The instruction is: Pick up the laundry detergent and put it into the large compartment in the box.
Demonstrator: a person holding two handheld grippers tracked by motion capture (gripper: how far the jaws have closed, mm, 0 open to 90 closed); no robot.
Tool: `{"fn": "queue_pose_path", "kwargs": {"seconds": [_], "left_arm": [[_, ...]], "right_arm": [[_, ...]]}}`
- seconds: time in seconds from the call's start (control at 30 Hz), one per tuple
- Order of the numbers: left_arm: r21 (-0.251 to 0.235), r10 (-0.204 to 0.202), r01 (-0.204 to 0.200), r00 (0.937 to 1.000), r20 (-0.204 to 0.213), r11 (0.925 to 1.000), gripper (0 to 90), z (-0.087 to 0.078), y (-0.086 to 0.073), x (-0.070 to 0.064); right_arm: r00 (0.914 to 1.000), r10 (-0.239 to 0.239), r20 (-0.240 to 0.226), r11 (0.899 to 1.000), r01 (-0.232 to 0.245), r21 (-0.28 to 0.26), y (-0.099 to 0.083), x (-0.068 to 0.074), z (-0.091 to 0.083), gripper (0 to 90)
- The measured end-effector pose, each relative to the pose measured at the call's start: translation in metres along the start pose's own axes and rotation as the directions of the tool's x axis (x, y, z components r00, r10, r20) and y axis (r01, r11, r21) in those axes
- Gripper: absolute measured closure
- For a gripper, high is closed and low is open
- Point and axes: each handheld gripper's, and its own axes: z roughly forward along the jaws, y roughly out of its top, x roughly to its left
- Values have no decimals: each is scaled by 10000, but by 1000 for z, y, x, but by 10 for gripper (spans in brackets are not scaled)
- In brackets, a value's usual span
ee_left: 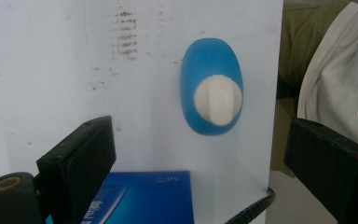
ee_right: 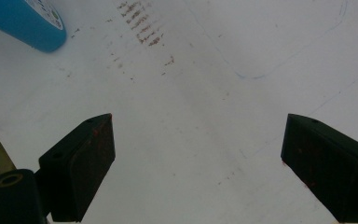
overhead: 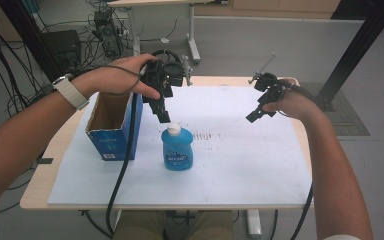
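High view, largest first: white surface (overhead: 240,170), seen with faint brown smudges near the centre. At about 9 o'clock from the centre, blue cardboard box (overhead: 111,131), standing upright with the top open and the inside apparently empty. Just right of the box, near 6 o'clock from the centre, blue bottle (overhead: 177,149) with white cap (overhead: 173,130), standing upright on the surface, near the box but apart from it.

Left gripper (overhead: 164,117) held directly above the cap, pointing down, jaws spread wide and holding nothing. Left gripper view confirms: bottle (ee_left: 211,86) seen from the top at 12 o'clock between the two black jaws, cap (ee_left: 218,100) well apart from both, box (ee_left: 151,198) at 6 o'clock.

Right gripper (overhead: 258,114) hanging in the air at 3 o'clock, well apart from the bottle, jaws also released and empty. Right gripper view: bare surface below, only the bottle's base (ee_right: 25,23) at 11 o'clock.

Judged progress: early stage. Approach to the bottle nearly aligned, but no grasp made yet. Left to do, probably: lowering, closing on the cap or neck, lifting, then placing into the open box.
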Motion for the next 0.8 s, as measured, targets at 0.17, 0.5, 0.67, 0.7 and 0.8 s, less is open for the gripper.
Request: {"fn": "queue_pose_path", "kwargs": {"seconds": [0.17,0.5,0.67,0.7,0.8], "left_arm": [[-10,64,-64,10000,29,10000,94,3,1,-5],[-79,136,-136,9999,-55,9999,93,11,4,-14],[-11,160,-160,9999,-62,9999,92,15,6,-16],[-24,157,-157,9999,-51,9999,92,17,6,-17],[1,178,-178,9998,-41,9998,92,22,8,-18]], "right_arm": [[9999,98,18,10000,-98,13,0,0,0,97],[9999,158,54,9999,-158,-2,-2,1,-2,97],[9998,158,75,9999,-158,-14,-2,2,-3,97],[9998,166,63,9999,-166,-11,-2,2,-3,97],[9998,171,39,9999,-171,-12,-1,2,-2,97]]}}
